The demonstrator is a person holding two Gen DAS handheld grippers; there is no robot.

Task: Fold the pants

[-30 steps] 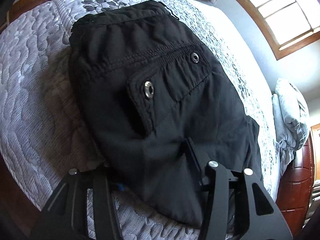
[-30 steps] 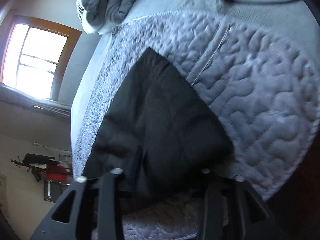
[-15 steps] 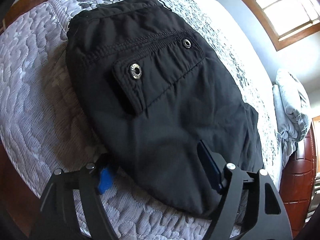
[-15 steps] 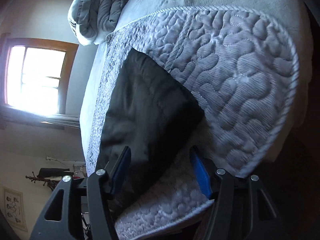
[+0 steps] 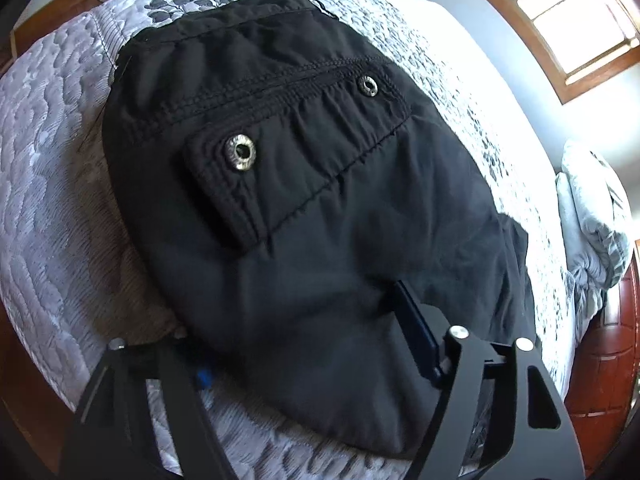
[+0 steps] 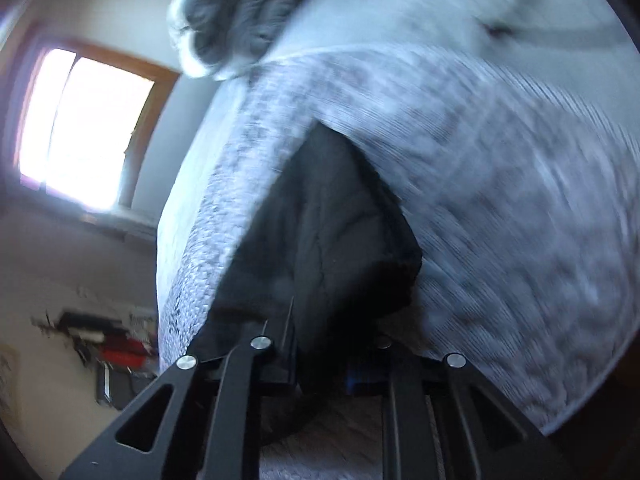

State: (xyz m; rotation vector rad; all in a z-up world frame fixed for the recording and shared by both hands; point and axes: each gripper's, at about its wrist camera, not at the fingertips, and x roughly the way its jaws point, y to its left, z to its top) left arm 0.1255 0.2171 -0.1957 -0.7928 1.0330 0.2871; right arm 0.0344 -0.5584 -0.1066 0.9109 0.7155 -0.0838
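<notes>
So the black pants (image 5: 304, 208) lay on the bed (image 5: 48, 208) running lengthwise away from both tongs, near edge bunched between the half-closed left tongs (image 5: 316, 364), while the right tongs (image 6: 320, 360) had just clamped shut on the near end.

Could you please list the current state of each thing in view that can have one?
black pants: folded, lying flat on the quilt.
pocket flap: unsnapped, lying down.
left gripper: open astride the pants' near edge.
right gripper: shut on the pants, jaws just closed.
</notes>
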